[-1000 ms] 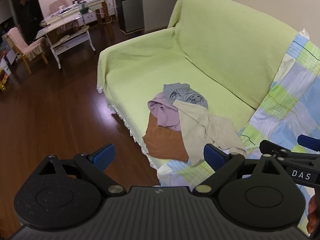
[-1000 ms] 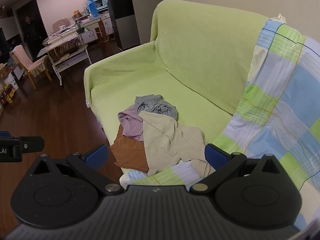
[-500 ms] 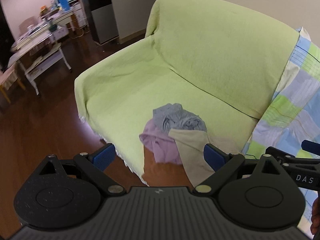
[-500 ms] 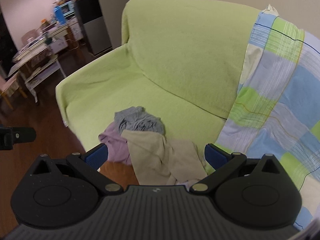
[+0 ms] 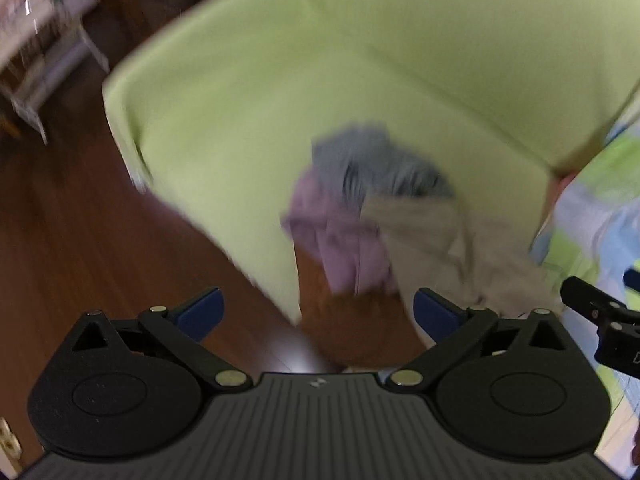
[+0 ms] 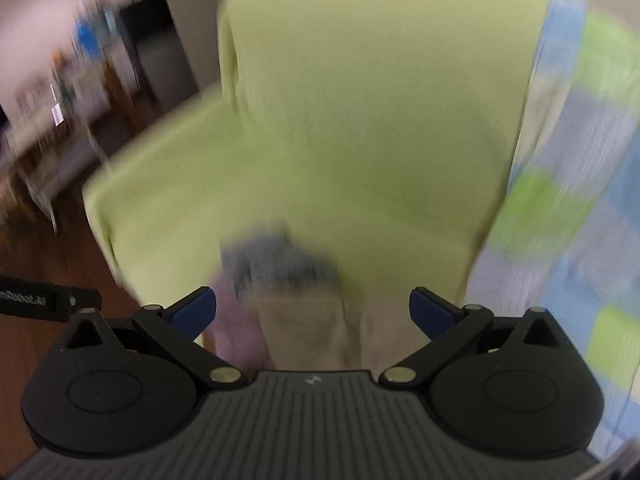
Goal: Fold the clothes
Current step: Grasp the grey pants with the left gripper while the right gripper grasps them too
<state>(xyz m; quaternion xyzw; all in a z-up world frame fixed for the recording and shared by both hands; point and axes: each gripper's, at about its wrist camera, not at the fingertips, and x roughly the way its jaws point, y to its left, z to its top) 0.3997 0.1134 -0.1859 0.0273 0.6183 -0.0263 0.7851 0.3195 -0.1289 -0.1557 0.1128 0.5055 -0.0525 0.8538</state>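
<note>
Nothing folded yet: crumpled pile of grey, lilac, beige and brown clothes (image 5: 384, 216) sits at front edge of green-covered sofa (image 5: 248, 120). Left gripper (image 5: 316, 312) and right gripper (image 6: 312, 308) both gape wide, empty.

Lime-grn sofa cover (image 5: 360, 92), grey (image 5: 372, 160), lilac (image 5: 340, 236), beige clothes (image 5: 440, 236), blue-grn check blanket (image 6: 580, 200)

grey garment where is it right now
In the left wrist view the grey garment lies on the green sofa seat, at the far end of the pile, behind the purple and beige clothes.
</note>
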